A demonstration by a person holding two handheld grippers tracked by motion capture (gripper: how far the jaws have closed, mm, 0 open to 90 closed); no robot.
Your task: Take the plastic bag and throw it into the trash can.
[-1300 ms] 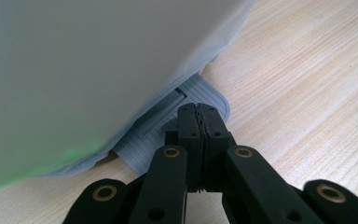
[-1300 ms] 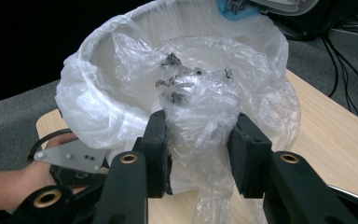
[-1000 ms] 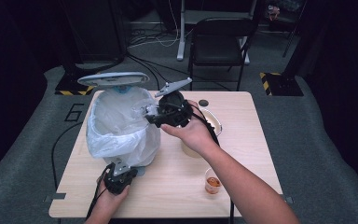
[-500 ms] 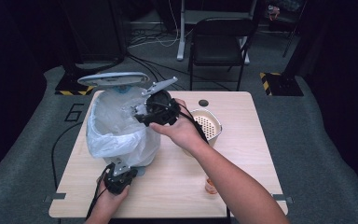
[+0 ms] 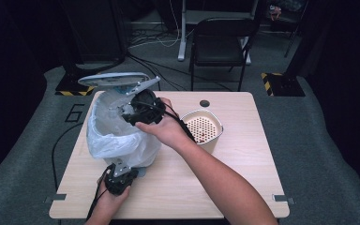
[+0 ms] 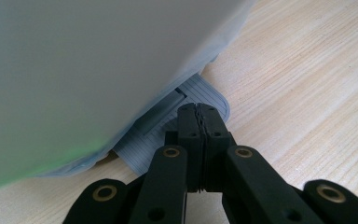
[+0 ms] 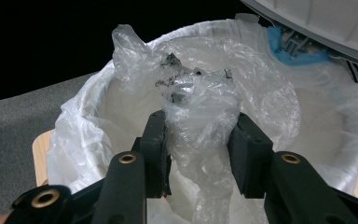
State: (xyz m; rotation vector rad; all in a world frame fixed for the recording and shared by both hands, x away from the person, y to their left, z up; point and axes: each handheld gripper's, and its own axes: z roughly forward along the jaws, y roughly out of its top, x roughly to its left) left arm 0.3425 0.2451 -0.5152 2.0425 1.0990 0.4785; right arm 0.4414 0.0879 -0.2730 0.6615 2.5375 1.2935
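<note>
A light wooden table (image 5: pixel 243 159) carries a white pedal bin (image 5: pixel 122 136) near its far left corner, lid (image 5: pixel 115 78) raised, lined with a clear plastic bag (image 7: pixel 307 121). Right of the bin, toward the table's middle, sits a cream strainer basket (image 5: pixel 201 127). The right gripper (image 7: pixel 198 144) hovers over the bin's mouth, jaws clamped on a crumpled clear plastic wad (image 7: pixel 200 116). At the near left edge, the left gripper (image 6: pixel 200 123) rests with jaws fully together, pressing the bin's grey foot pedal (image 6: pixel 205 93).
</note>
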